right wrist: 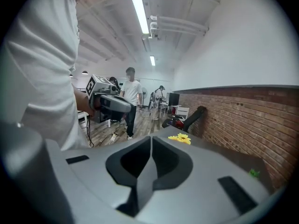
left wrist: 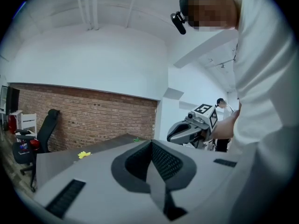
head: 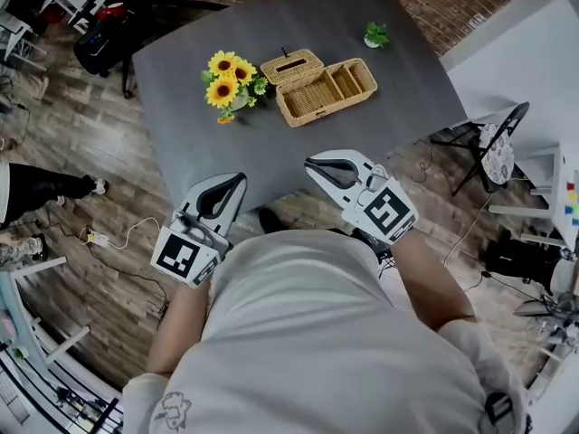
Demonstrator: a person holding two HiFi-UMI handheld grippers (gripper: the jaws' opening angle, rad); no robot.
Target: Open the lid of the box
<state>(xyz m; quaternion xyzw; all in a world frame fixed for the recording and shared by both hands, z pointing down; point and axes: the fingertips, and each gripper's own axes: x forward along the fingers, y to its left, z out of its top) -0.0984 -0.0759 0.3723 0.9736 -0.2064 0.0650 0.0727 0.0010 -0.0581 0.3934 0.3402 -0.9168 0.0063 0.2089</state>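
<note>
Head view, looking steeply down on a dark grey square table (head: 181,98). Toward its far side, a tan woven wicker box (head: 330,89) with open compartments. Already off, a matching woven lid (head: 291,66) lying flat at the box's far-left corner, seemingly touching it. Just left of the lid, a bunch of yellow sunflowers (head: 231,80); near the far right corner, a small green potted plant (head: 375,34). At the near edge, well apart from the box, a white-and-grey left gripper (head: 237,181) and right gripper (head: 312,163), close to a white shirt (head: 317,333). Both pairs of jaws pressed together, clamped on nothing, as confirmed in both gripper views.
</note>
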